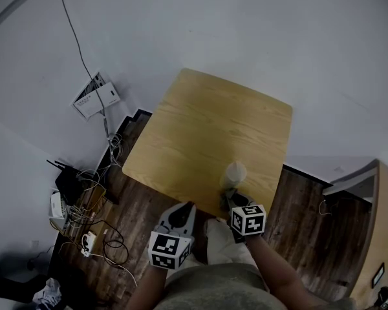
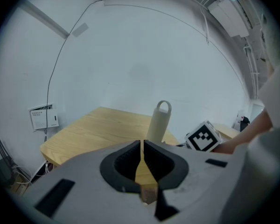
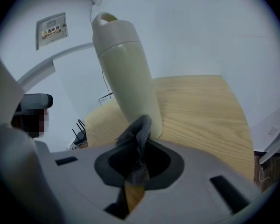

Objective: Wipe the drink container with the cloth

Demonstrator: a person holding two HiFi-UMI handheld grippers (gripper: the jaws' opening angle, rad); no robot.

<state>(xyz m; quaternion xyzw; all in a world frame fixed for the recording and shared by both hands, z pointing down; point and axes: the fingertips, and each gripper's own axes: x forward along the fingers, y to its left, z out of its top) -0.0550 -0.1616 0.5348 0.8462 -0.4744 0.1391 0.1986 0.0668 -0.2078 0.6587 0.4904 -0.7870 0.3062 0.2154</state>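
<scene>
Right gripper view: my right gripper (image 3: 139, 148) is clamped on the grey cloth (image 3: 141, 127), whose bunched end meets the lower side of the upright cream bottle (image 3: 123, 64) at frame centre, I judge for wiping. My left gripper (image 2: 142, 150) is closed and empty, apart from it.

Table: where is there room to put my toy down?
Most of the table is bare: everything from the bottle to the far edge, and the left corner. It is crowded only at the near edge, where the bottle stands with the right gripper and its cloth right by it and the left gripper beside them.
</scene>
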